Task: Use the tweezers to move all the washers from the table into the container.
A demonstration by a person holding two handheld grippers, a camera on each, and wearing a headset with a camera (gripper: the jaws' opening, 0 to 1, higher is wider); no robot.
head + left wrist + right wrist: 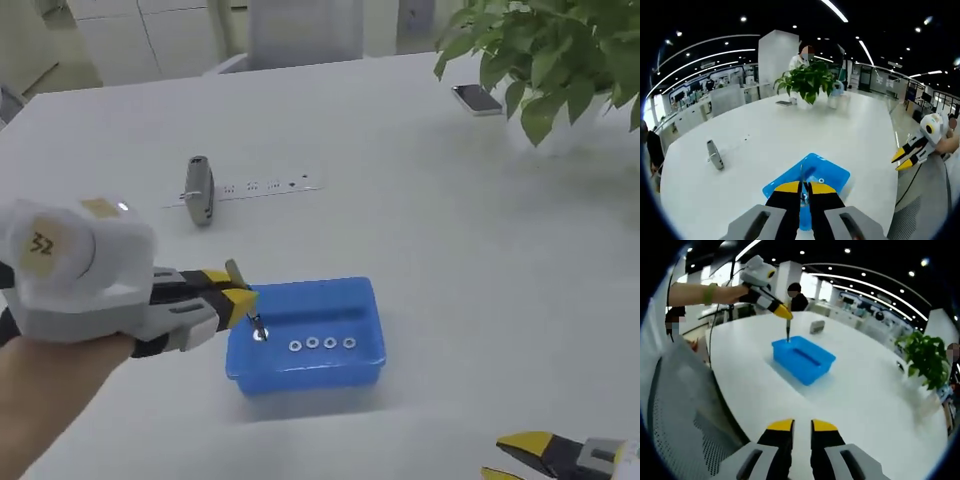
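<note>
"32" handwritten on yellow sticker [41,245], left hand-held gripper [243,292] body.

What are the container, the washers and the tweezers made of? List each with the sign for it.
The container: probably plastic, going by its uniform bright blue, smooth moulded walls and rounded corners.
The washers: likely metal; they are silvery rings with pale glints, too small to tell more.
The tweezers: seemingly metal, thin and dark grey; the finish is unclear.
</note>
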